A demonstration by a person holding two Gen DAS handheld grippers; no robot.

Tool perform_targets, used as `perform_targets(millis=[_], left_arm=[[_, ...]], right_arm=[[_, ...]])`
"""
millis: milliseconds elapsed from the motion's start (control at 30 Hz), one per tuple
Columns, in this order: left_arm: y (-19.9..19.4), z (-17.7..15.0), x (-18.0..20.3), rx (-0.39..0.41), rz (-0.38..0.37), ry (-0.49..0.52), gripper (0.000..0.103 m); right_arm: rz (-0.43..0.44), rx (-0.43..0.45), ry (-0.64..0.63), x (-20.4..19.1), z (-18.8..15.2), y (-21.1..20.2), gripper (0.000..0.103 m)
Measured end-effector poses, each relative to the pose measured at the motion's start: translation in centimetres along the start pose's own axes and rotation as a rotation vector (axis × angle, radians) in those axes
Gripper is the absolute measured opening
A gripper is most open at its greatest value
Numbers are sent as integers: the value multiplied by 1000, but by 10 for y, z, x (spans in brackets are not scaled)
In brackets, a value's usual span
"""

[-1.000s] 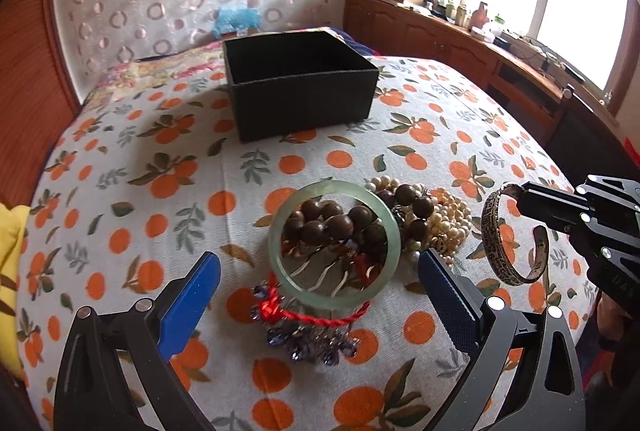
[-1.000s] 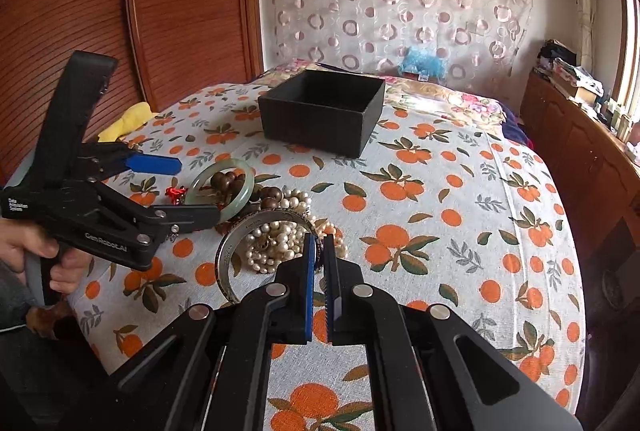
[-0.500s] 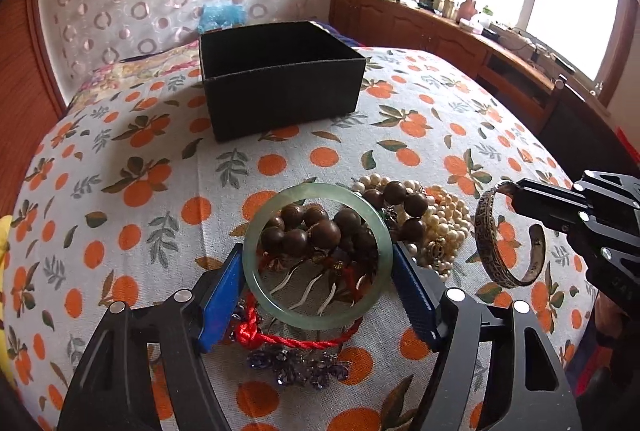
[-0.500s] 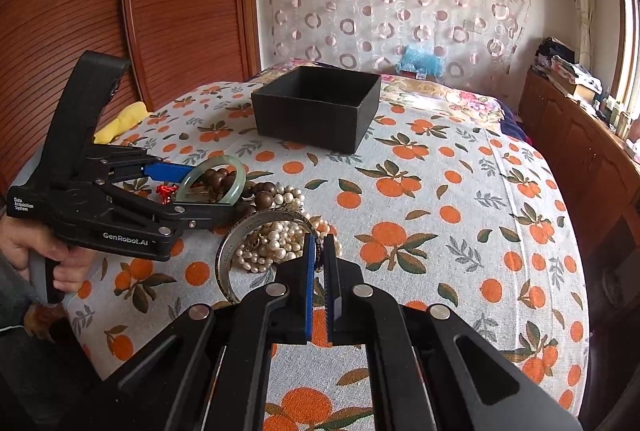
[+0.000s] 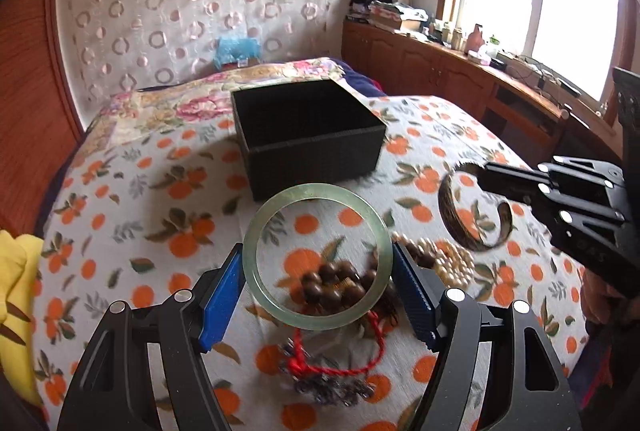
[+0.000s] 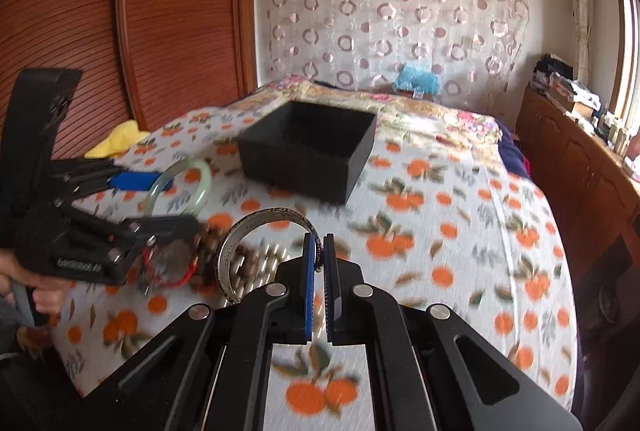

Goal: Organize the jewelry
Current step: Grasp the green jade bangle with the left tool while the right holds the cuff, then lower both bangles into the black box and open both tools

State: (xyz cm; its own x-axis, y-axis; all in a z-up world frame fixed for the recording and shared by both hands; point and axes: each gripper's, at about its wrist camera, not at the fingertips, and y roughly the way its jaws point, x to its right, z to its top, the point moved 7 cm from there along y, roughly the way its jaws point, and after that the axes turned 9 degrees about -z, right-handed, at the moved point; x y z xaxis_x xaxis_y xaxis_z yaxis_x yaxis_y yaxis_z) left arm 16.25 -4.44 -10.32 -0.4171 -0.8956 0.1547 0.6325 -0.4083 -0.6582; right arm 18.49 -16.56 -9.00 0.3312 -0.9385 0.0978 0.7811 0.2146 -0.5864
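My left gripper (image 5: 318, 285) is shut on a pale green jade bangle (image 5: 276, 307) and holds it lifted above the bed; the bangle also shows in the right wrist view (image 6: 202, 177). My right gripper (image 6: 319, 263) is shut on a dark engraved metal cuff bracelet (image 6: 256, 225), held in the air; the cuff shows in the left wrist view (image 5: 452, 219). An open black box (image 5: 306, 133) stands beyond both on the orange-print sheet (image 5: 120, 215); it shows in the right wrist view (image 6: 308, 151). Brown wooden beads (image 5: 334, 285), pearls (image 5: 444, 259) and a red cord piece (image 5: 332, 367) lie in a pile below.
A yellow cloth (image 5: 16, 287) lies at the bed's left edge. A wooden wardrobe (image 6: 160, 31) stands left, a wooden cabinet (image 5: 460, 79) with clutter runs under the window at right. A patterned curtain (image 6: 392, 19) hangs behind the bed.
My left gripper closed on the jade bangle and lifted it off the pile. My right gripper rose and moved forward with the cuff. Both are nearer the black box.
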Motion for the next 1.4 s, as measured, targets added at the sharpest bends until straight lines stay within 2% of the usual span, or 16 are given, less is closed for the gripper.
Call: perform_targets(millis=[333, 533, 633, 833, 900, 1100, 1400], left_arm=[[-1, 36, -28, 41, 46, -14, 69], [3, 58, -44, 54, 80, -15, 69], [8, 68, -51, 63, 93, -28, 69], [22, 81, -56, 63, 104, -41, 69], [27, 82, -55, 55, 108, -38, 69], [38, 87, -53, 43, 113, -39, 69], [65, 95, -41, 21, 116, -15, 69]], right_arm=[[-44, 31, -3, 13, 61, 54, 5], [-15, 11, 28, 20, 86, 91, 5], [57, -4, 74, 18, 94, 106, 6], [58, -40, 35, 4, 88, 127, 6], [76, -46, 24, 1, 85, 129, 10], [146, -28, 92, 14, 85, 110, 11], [109, -29, 94, 39, 65, 91, 11]])
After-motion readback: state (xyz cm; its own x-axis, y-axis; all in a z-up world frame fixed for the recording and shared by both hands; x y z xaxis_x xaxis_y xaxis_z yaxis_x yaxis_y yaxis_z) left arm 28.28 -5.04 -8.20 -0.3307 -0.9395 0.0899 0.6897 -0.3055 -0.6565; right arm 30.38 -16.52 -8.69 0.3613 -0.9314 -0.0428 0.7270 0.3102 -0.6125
